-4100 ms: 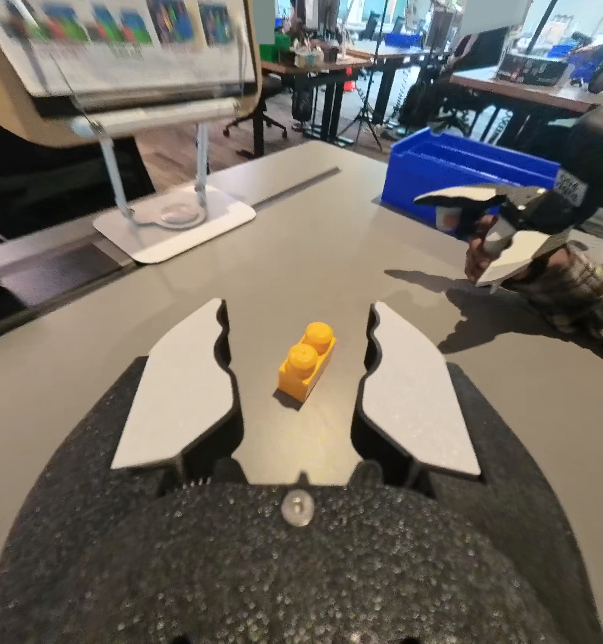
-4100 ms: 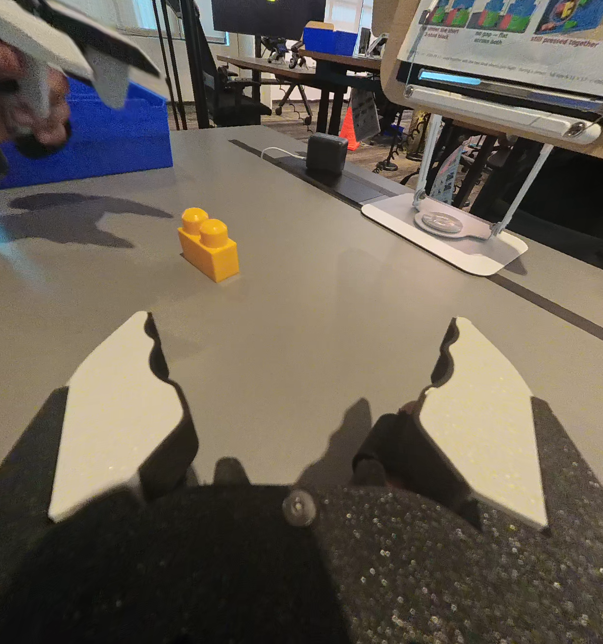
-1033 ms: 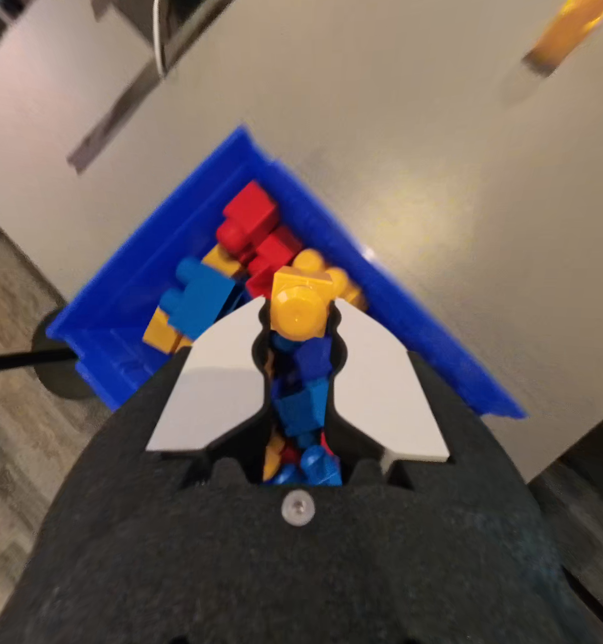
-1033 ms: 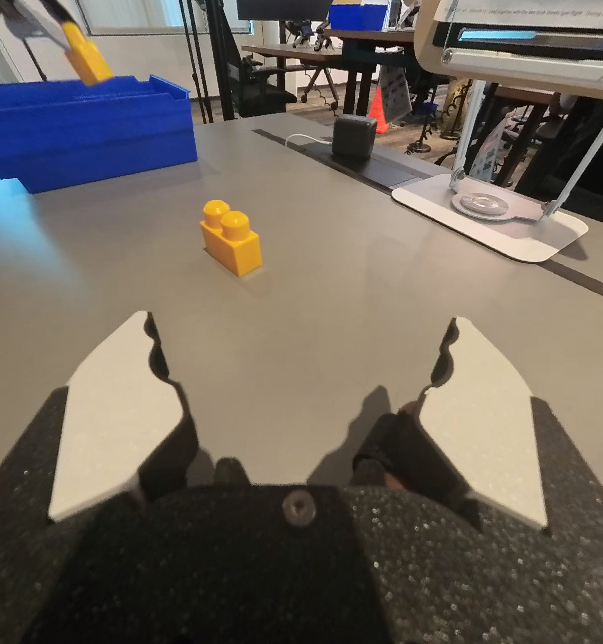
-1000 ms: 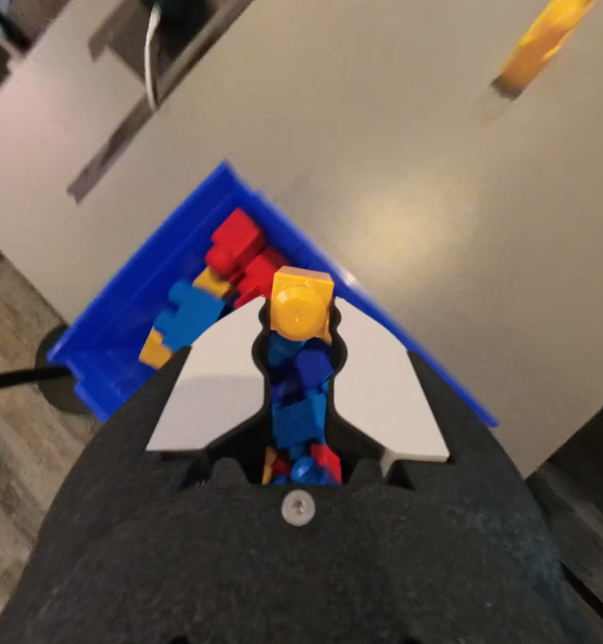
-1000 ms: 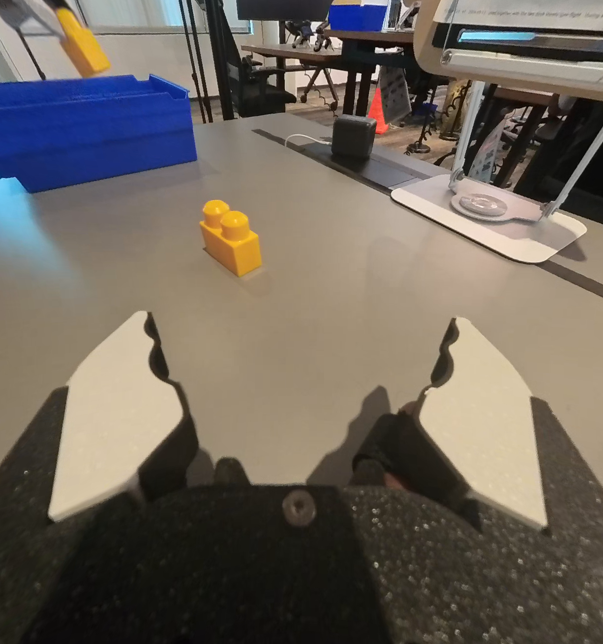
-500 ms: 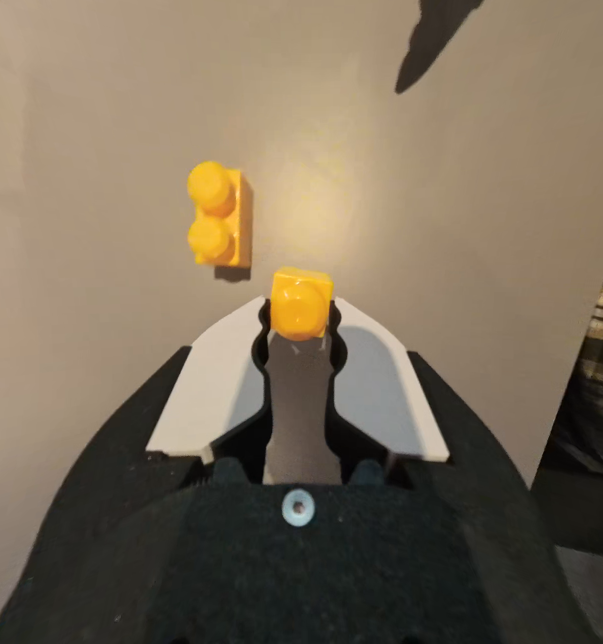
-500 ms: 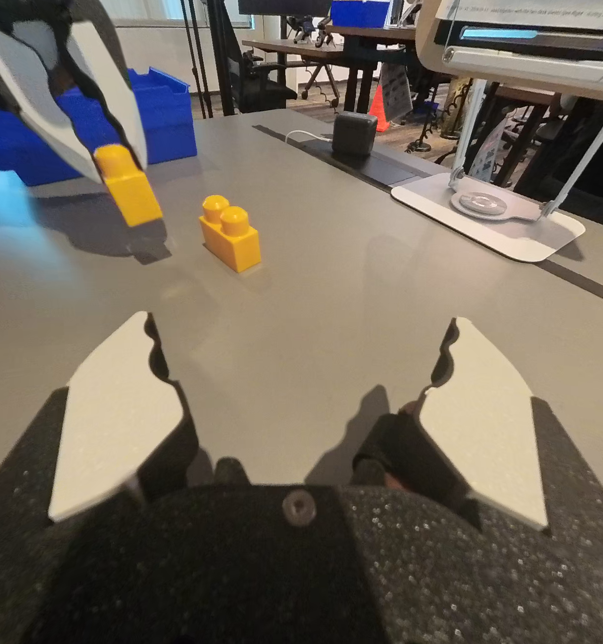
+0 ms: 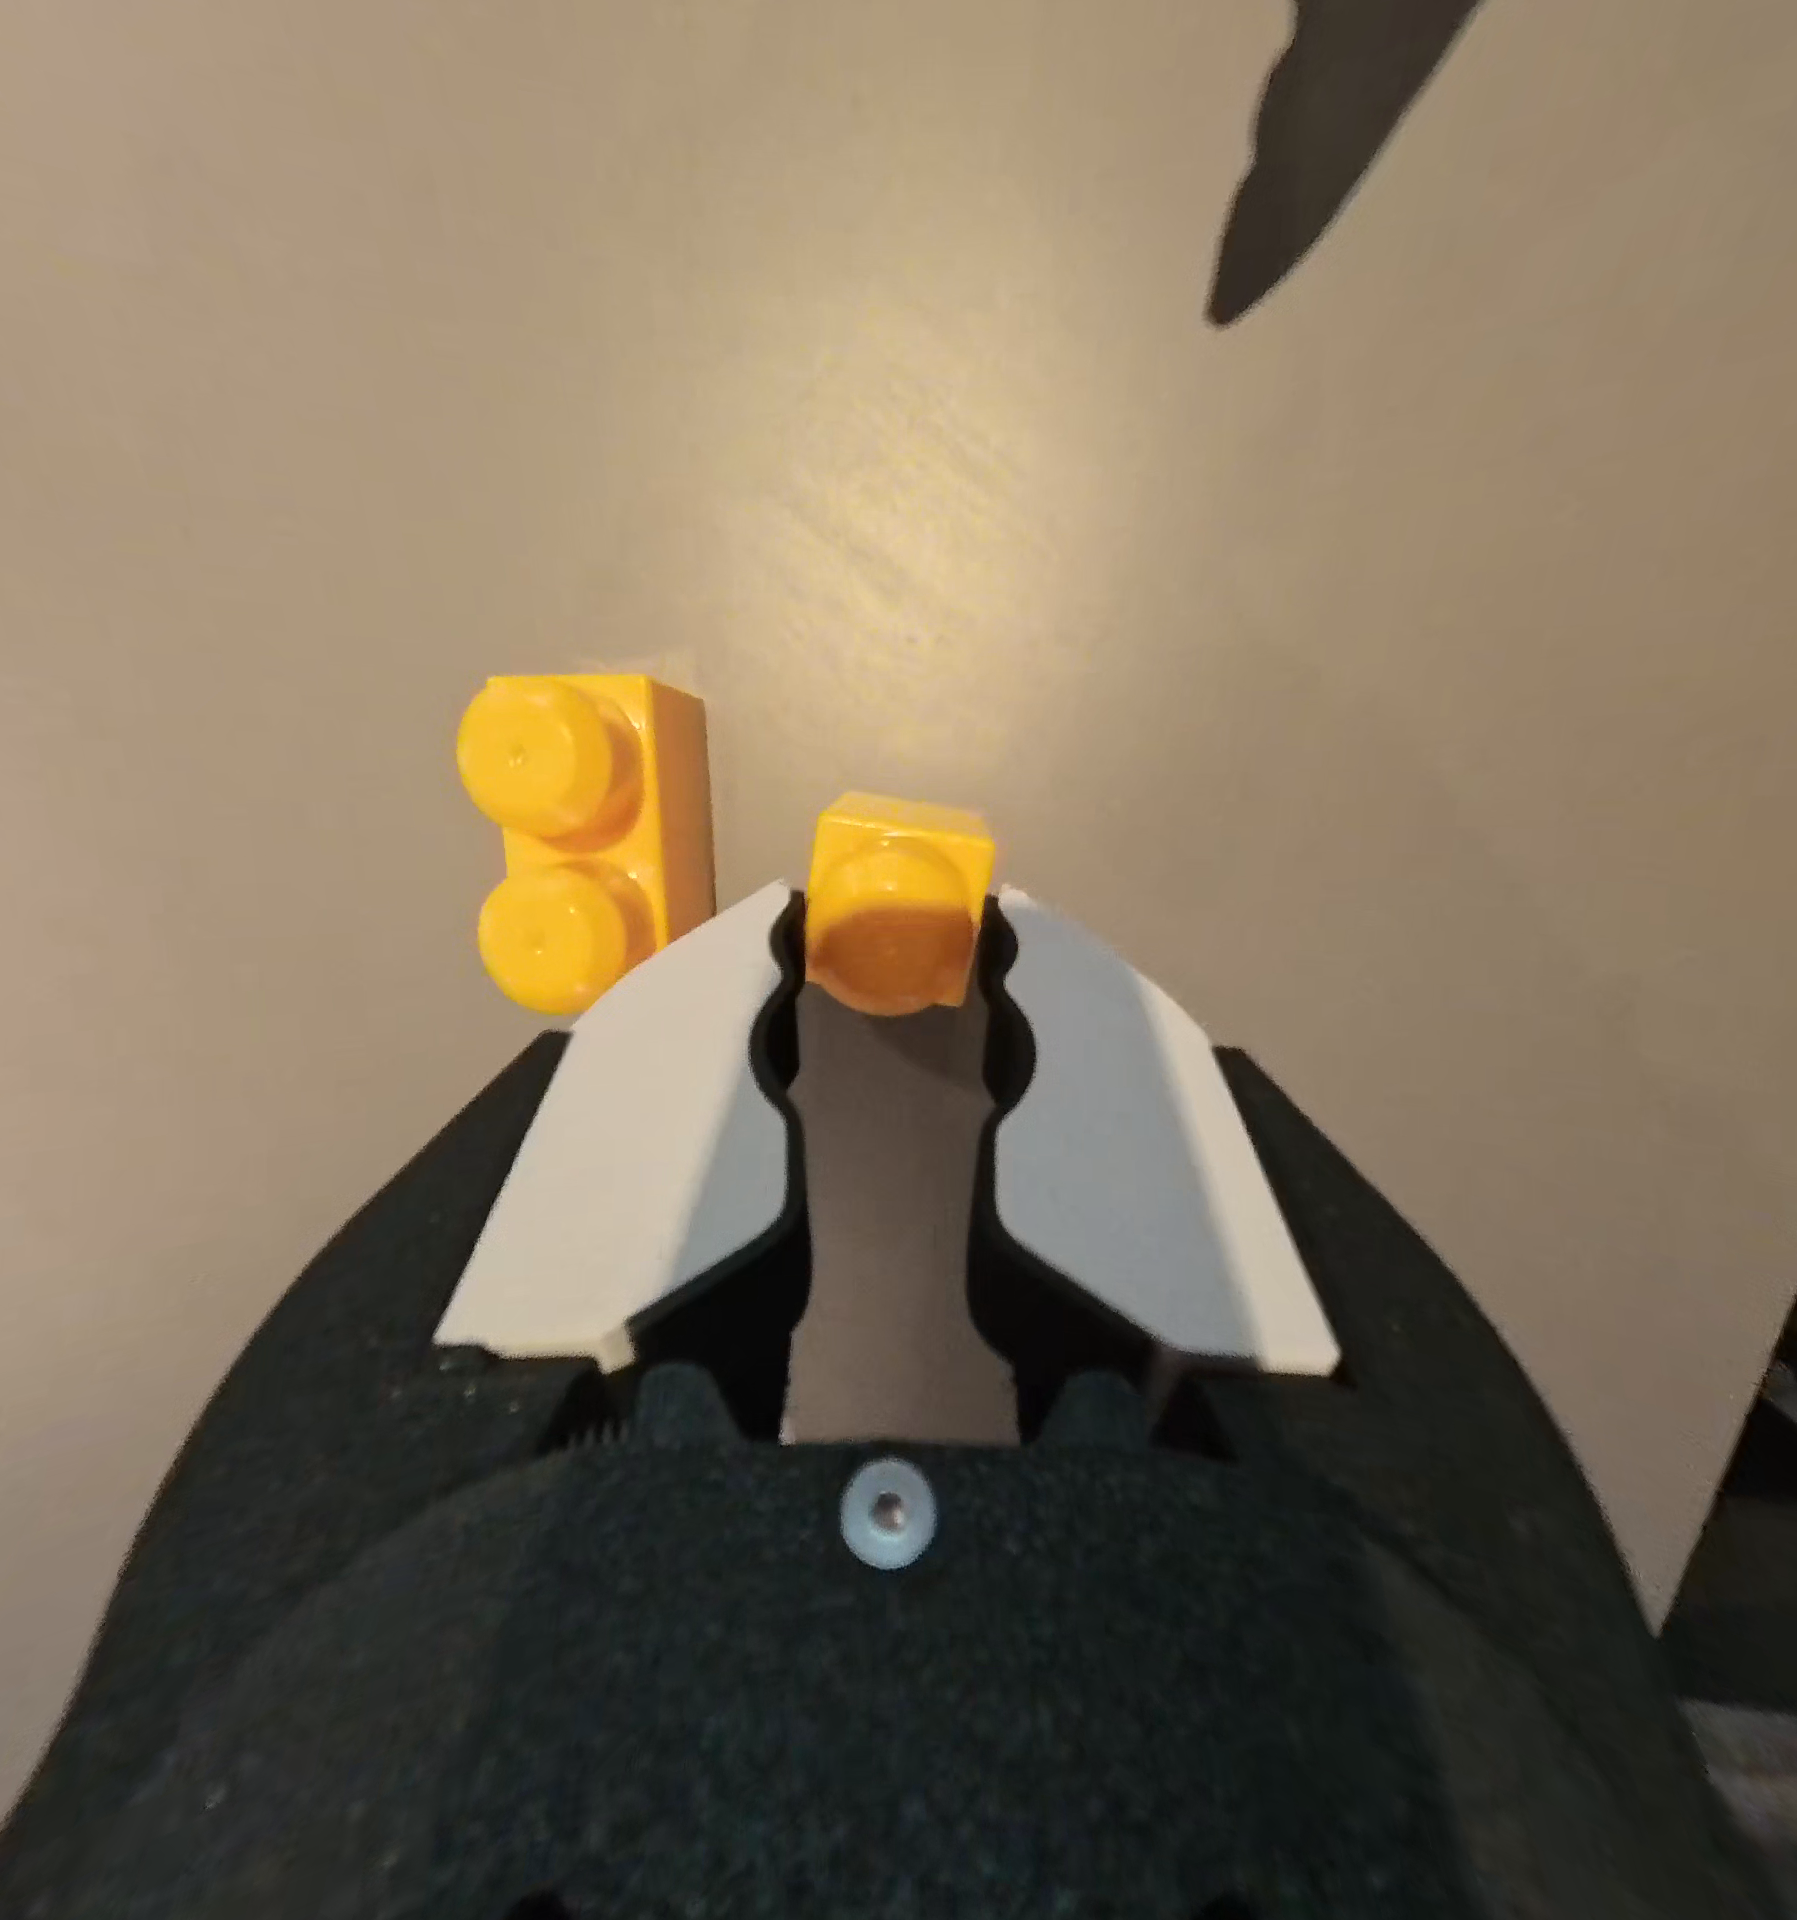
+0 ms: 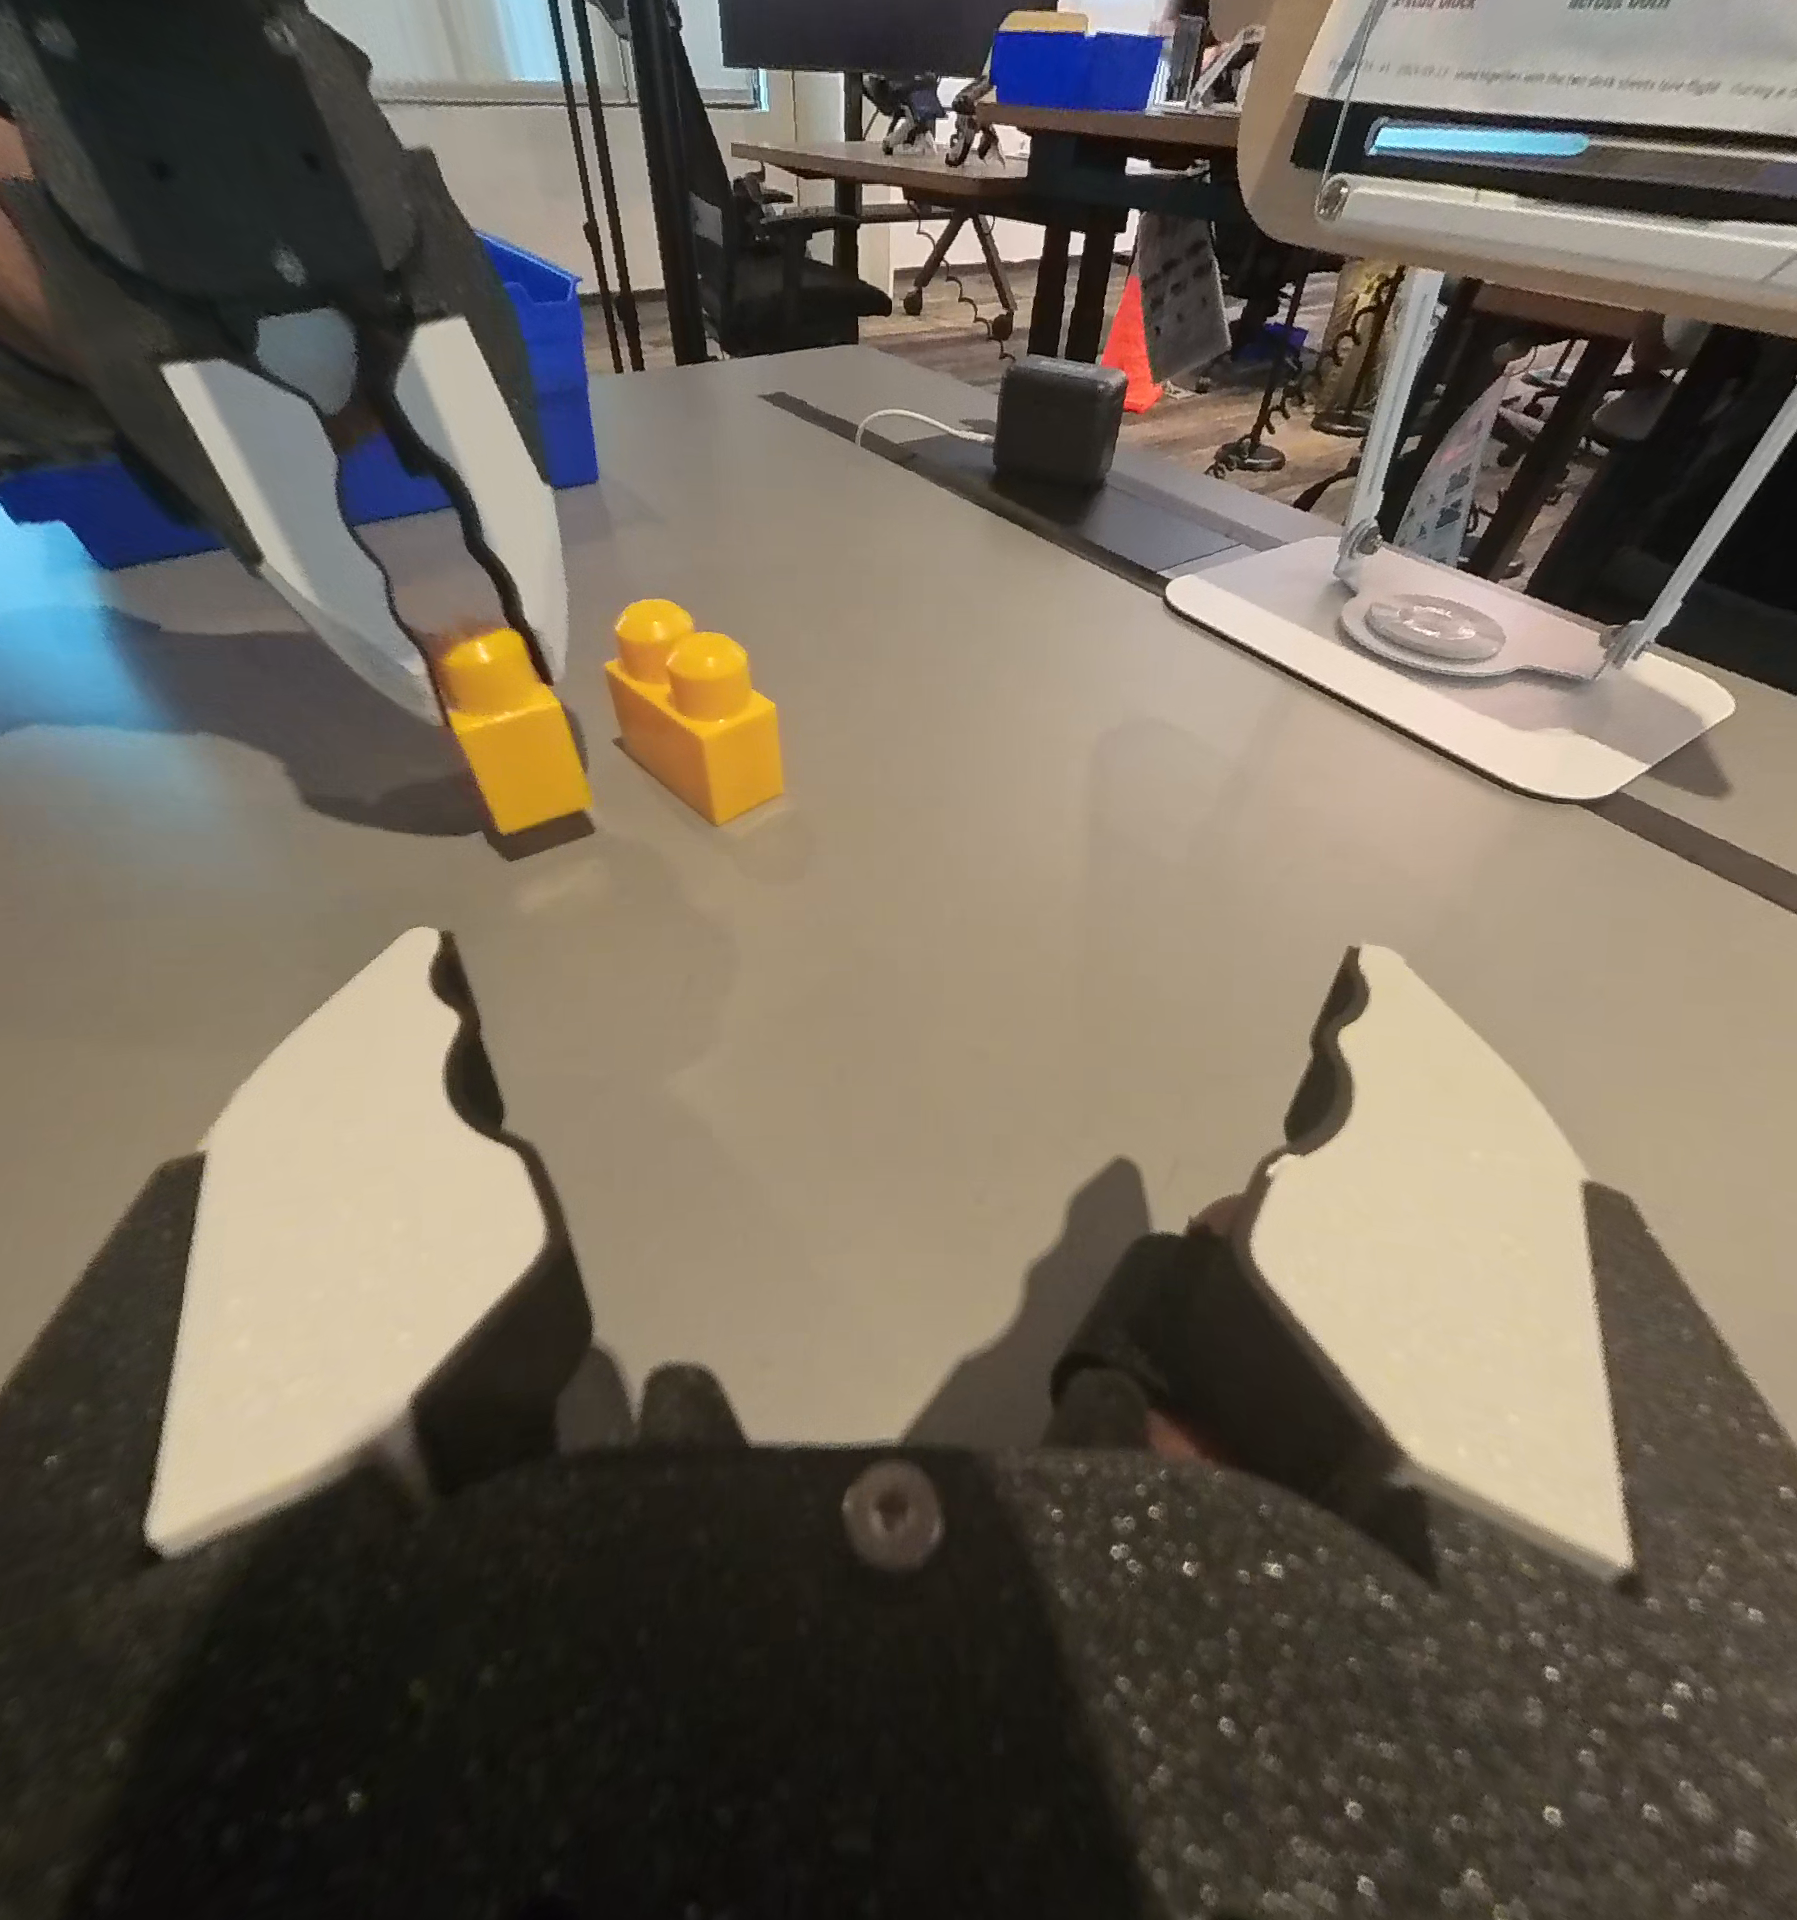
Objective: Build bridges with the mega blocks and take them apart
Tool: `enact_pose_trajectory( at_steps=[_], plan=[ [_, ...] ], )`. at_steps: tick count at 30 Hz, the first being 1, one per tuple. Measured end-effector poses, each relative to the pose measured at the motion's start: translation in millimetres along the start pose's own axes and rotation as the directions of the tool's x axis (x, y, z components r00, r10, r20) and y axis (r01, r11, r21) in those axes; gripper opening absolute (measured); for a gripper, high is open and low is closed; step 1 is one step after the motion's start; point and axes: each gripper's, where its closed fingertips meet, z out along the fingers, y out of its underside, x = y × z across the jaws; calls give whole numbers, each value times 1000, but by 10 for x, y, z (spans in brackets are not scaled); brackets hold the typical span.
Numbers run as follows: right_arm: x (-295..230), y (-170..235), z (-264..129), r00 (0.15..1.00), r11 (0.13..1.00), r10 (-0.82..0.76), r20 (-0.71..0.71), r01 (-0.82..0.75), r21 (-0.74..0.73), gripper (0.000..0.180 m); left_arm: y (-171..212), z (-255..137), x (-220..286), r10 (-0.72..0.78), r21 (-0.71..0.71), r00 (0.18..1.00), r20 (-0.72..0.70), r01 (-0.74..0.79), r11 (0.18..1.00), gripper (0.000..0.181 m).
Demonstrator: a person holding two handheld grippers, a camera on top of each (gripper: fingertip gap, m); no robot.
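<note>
yellow mega blocks sit close together on the grey table point(image 10: 977, 935): a two-stud block point(image 10: 694, 715) stands upright on the surface, and just to its left a single-stud block point(image 10: 513, 732) is pinched at its top between the white fingers of the left gripper point(image 10: 478, 644), its base at or just above the tabletop, tilted slightly; contact with the table cannot be told for sure. in the left wrist view, looking straight down, the single-stud block point(image 9: 896, 901) is clamped between the fingertips of the left gripper point(image 9: 889, 914), and the two-stud block point(image 9: 582, 831) lies just beside it on the left, apart by a narrow gap. the right gripper point(image 10: 894, 1039) hovers low over the near part of the table with its jaws spread wide and nothing between them, well short of both blocks. a blue bin point(image 10: 551, 384) stands at the far left behind the left gripper, a small black cube point(image 10: 1058, 421) with a white cable sits on the far edge, and a white stand base point(image 10: 1445, 675) rests at the far right.
</note>
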Motion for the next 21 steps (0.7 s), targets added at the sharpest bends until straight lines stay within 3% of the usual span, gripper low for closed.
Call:
enact_pose_trajectory(
  at_steps=[14,21],
  plan=[
    [10,-3,-17,1000,1000,8,-1,-8,6,146,-14,-92,48,-32,121,999,-26,35,992,41],
    [22,1,-20,1000,1000,11,-3,-11,6,146,161,-840,-90,-118,313,991,70,90,945,55]
  ],
)
